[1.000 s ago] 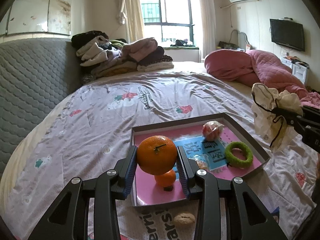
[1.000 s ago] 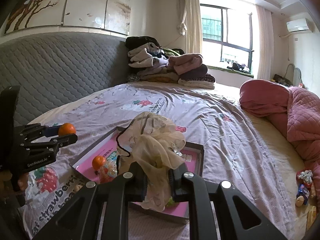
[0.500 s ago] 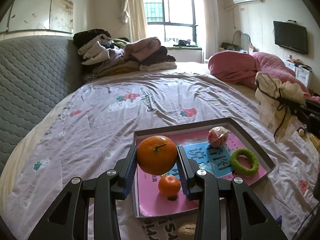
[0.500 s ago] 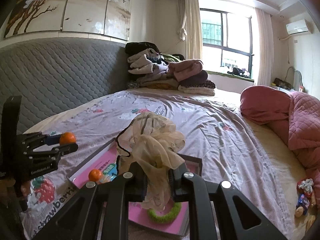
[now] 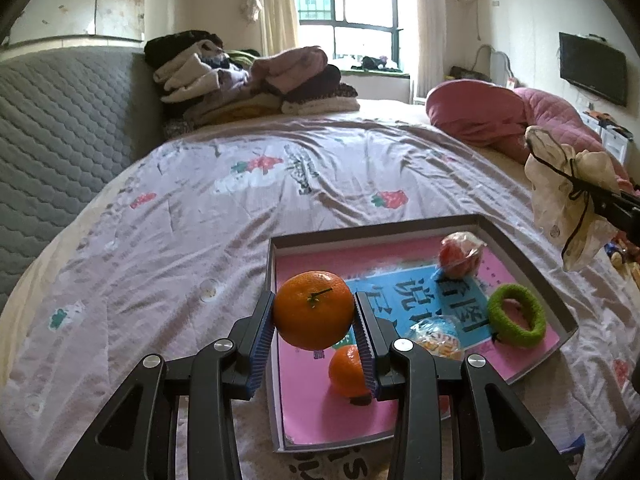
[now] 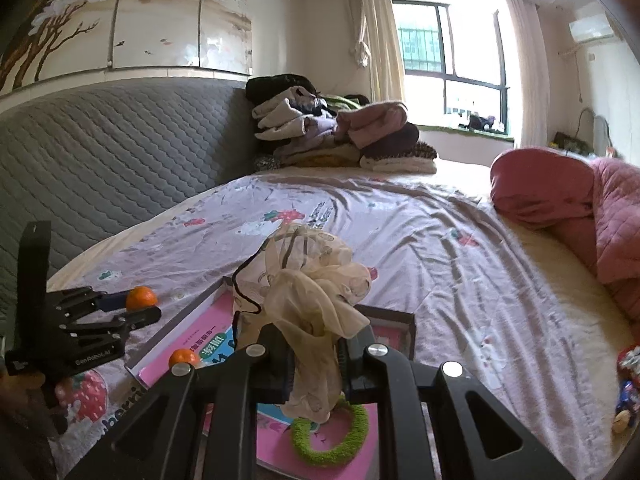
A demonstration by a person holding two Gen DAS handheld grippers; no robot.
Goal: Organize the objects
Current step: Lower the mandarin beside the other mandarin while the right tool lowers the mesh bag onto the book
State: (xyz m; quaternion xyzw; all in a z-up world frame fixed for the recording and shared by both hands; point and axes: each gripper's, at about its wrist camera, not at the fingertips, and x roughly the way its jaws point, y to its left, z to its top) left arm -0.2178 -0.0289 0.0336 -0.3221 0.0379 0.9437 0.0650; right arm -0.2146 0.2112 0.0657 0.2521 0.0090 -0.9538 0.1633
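My left gripper (image 5: 314, 316) is shut on an orange tangerine (image 5: 313, 310) and holds it in the air above the near left part of a grey-rimmed tray (image 5: 376, 230) with a pink and blue liner. In the tray lie a second tangerine (image 5: 346, 372), a green hair ring (image 5: 516, 316), a wrapped red sweet (image 5: 460, 254) and a small wrapped packet (image 5: 434, 334). My right gripper (image 6: 314, 360) is shut on a cream cloth with a black cord (image 6: 316, 300), held above the tray (image 6: 396, 314). The cloth also shows in the left wrist view (image 5: 568, 196).
The tray rests on a bed with a strawberry-print cover (image 5: 280, 184). A grey quilted headboard (image 5: 60, 128) is at left. Folded clothes (image 5: 248, 80) are piled at the back. A pink quilt (image 5: 500, 120) lies at right. Small wrapped items (image 6: 626, 392) lie at the bed's right edge.
Both grippers have risen and drawn back a little from the tray, each keeping its hold. More of the second tangerine and the tray now shows below the left gripper.
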